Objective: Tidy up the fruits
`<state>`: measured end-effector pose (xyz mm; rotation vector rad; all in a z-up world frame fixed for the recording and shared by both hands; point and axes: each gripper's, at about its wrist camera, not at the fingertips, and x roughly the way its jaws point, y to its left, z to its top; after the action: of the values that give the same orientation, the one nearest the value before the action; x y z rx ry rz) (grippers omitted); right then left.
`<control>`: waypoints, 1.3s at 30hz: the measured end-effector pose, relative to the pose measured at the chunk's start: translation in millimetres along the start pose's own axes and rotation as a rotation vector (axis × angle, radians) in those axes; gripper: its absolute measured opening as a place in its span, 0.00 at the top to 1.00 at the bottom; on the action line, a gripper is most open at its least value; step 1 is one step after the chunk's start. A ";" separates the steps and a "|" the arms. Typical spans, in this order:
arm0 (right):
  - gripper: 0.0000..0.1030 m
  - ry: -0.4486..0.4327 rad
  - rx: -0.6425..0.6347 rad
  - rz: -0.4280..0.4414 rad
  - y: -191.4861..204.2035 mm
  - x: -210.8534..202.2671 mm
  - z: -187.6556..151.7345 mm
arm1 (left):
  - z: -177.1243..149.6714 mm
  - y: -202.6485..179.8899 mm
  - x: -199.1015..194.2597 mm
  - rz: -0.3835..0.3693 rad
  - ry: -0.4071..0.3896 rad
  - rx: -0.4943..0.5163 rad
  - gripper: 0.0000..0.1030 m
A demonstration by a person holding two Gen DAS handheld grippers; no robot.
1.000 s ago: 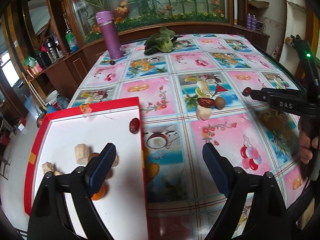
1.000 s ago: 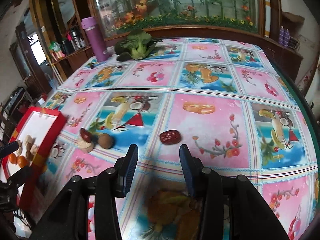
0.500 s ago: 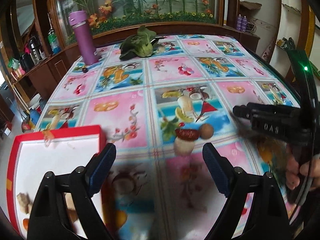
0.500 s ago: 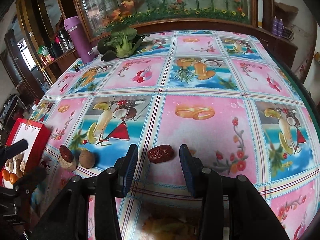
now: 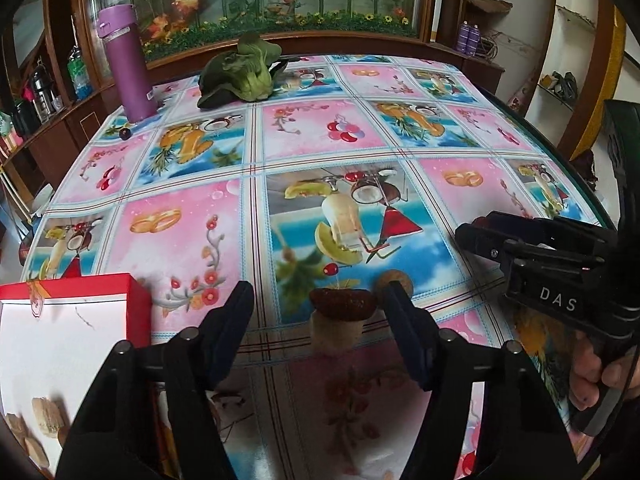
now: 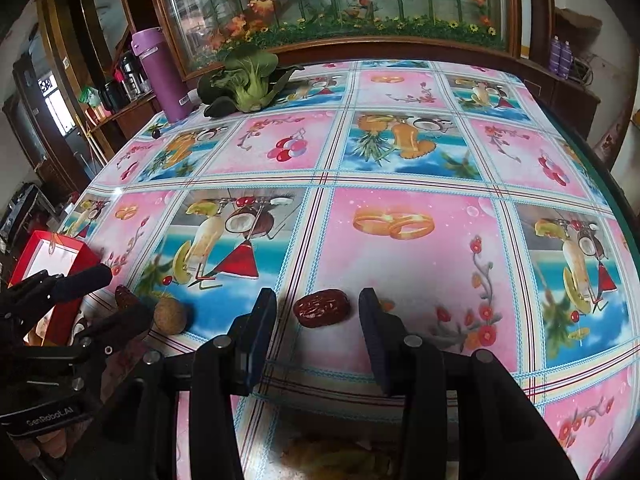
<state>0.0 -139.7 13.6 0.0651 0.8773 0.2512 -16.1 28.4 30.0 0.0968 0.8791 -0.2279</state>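
At far left I see the red tray, with pale fruit pieces lying on its white floor near me.

My left gripper stands wide open and holds nothing. Just ahead of it, between the jaws and slightly right of centre, sits a small cluster: a date lying on top of a pale chunk, and a round brown fruit just behind the right finger. The date's long axis runs left to right, across the jaw gap. In my judgement, a grasp here needs only a short advance, but closing along that axis risks pinching the date by its ends or dragging the chunk with it.

My right gripper is also open and empty. A second date lies on the tablecloth between its fingertips, near the centre, touching neither finger. Its long axis also runs left to right, jaw to jaw.

I judge each gripper is nearest its own date. The right target is isolated and the cleaner pick; the tray lies well to its left, past the left gripper.
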 end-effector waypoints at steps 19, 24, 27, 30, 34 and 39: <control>0.73 -0.003 -0.036 -0.016 6.0 -1.3 -3.9 | 1.5 -2.1 -2.5 -0.024 -0.034 0.014 0.75; 0.73 0.003 -0.038 -0.019 5.2 -3.1 -5.3 | 2.7 0.9 -6.1 -0.016 -0.040 0.008 0.75; 0.73 0.006 -0.032 -0.023 3.4 -3.2 -5.2 | 9.1 8.9 -7.8 0.006 -0.033 -0.006 0.75; 0.73 0.007 -0.037 -0.029 4.4 -3.0 -5.5 | 17.7 17.0 -3.6 -0.007 0.013 -0.044 0.75; 0.73 0.008 -0.037 -0.029 4.3 -3.1 -5.4 | 25.4 12.4 12.9 -0.028 0.083 -0.055 0.75; 0.73 0.008 -0.037 -0.029 4.4 -3.2 -5.4 | 23.1 -4.1 31.0 -0.055 0.148 -0.031 0.75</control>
<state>-6.9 -136.4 13.2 0.0173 0.8809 0.2410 19.4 15.4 20.7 0.0608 1.0333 -0.2609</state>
